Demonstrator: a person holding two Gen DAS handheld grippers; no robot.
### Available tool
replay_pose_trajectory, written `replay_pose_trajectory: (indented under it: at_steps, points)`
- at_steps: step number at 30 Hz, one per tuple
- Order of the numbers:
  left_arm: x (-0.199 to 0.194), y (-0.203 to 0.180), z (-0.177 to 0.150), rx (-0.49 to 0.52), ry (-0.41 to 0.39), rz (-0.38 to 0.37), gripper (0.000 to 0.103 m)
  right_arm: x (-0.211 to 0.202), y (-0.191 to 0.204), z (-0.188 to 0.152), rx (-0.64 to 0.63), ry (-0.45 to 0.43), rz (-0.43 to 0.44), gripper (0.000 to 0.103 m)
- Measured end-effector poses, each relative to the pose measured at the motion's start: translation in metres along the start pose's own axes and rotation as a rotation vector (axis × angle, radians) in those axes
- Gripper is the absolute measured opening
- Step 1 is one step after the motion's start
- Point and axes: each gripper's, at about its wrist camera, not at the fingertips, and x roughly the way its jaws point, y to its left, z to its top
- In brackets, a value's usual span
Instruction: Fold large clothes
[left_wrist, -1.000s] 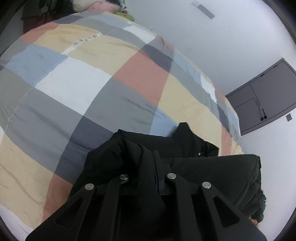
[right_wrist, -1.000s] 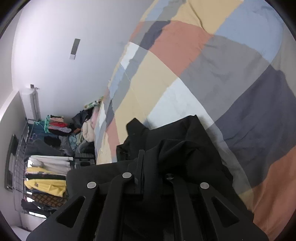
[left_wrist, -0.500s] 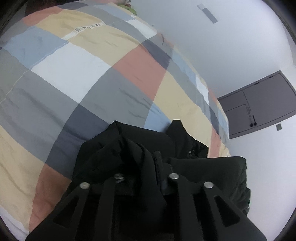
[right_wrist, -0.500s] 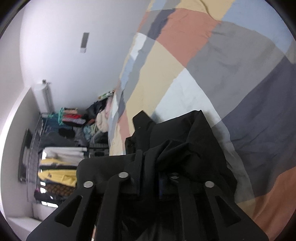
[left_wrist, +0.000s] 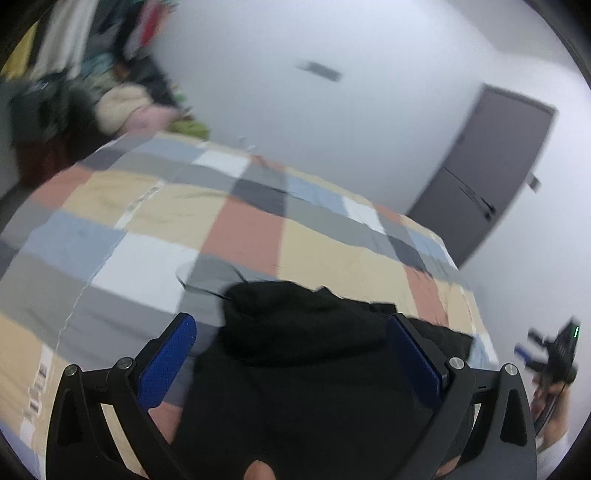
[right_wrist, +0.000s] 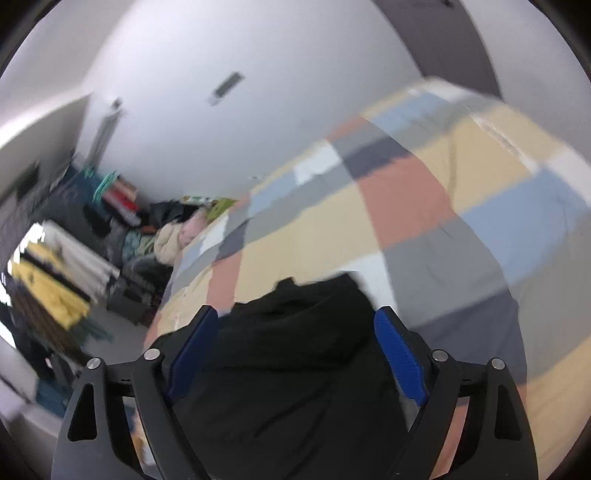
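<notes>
My left hand-held gripper (left_wrist: 291, 332) and right hand-held gripper (right_wrist: 295, 328) are both opening wide and hold nothing. The black coat (left_wrist: 306, 354) lies on the bed (left_wrist: 155, 210), just below both, its length running left to right.

Ahead of me lay a bed under a checked quilt (left_wrist: 236, 229) of peach, grey, blue, white and cream blocks. A heap of mixed laundry (right_wrist: 173, 236) sat beyond its far corner. A grey door (left_wrist: 491, 177) stood in the white wall (left_wrist: 295, 122).
</notes>
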Motion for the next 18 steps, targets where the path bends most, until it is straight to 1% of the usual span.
replay_pose_trajectory:
  at_steps: [2,5,8,11,13,15,18]
  points:
    - [0.008,-0.022,-0.011,0.064,0.003,-0.01,0.103,0.009,0.032,-0.013,-0.091,0.001,-0.011,0.089]
    - [0.033,-0.053,-0.035,0.15,0.025,-0.005,0.103,0.036,0.074,-0.046,-0.226,0.006,-0.019,0.09]
    - [0.069,-0.07,-0.059,0.192,0.085,0.01,0.103,0.074,0.098,-0.084,-0.319,0.039,-0.055,0.09]
    - [0.102,-0.077,-0.079,0.227,0.13,0.058,0.103,0.11,0.107,-0.115,-0.365,0.073,-0.064,0.09]
    - [0.121,-0.077,-0.089,0.24,0.147,0.079,0.103,0.127,0.107,-0.127,-0.393,0.087,-0.071,0.087]
    - [0.13,-0.075,-0.092,0.251,0.14,0.091,0.103,0.14,0.106,-0.135,-0.418,0.084,-0.1,0.085]
    - [0.142,-0.072,-0.088,0.243,0.141,0.097,0.103,0.159,0.099,-0.135,-0.422,0.097,-0.104,0.084]
